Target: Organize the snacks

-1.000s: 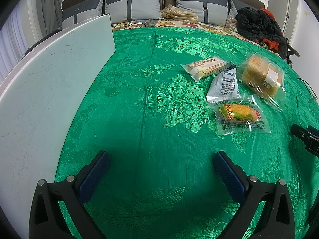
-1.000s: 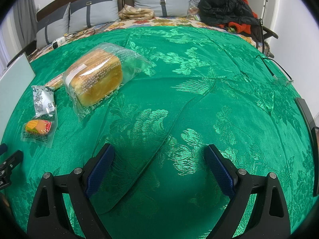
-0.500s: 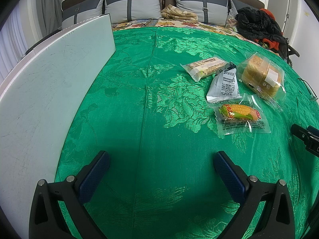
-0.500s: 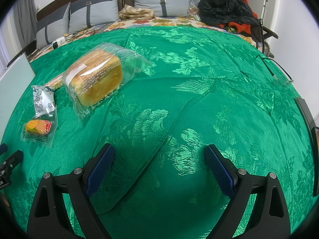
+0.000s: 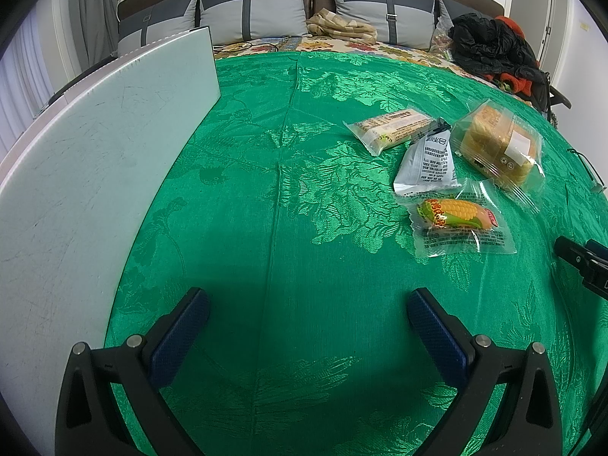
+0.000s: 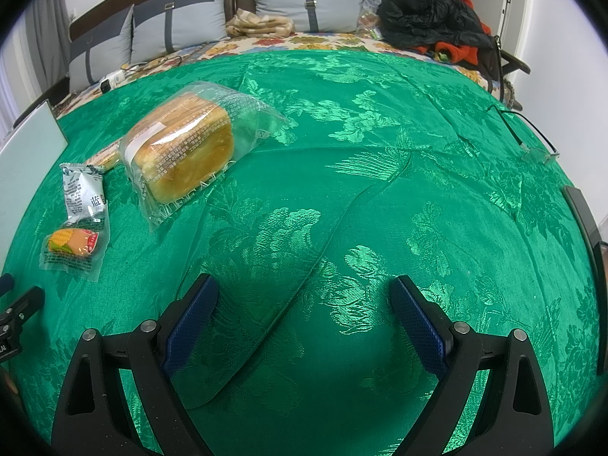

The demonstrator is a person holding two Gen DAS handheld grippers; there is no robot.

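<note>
Several wrapped snacks lie on the green cloth: a corn-print packet [image 5: 458, 216] [image 6: 72, 245], a grey foil packet [image 5: 427, 163] [image 6: 81, 190], a long beige bar [image 5: 393, 127] [image 6: 100, 159] and a bagged bread loaf [image 5: 497, 144] [image 6: 182, 150]. My left gripper [image 5: 307, 319] is open and empty, low over the cloth, left of the snacks. My right gripper [image 6: 304, 309] is open and empty, right of the snacks and nearer me than they are.
A white board [image 5: 76, 174] stands along the left edge of the green cloth [image 5: 266, 190]. Pillows [image 5: 250, 11] and a black and orange jacket [image 6: 429, 19] lie behind. Glasses [image 6: 532, 148] rest at the right. A dark strip [image 6: 589, 228] lies at the right edge.
</note>
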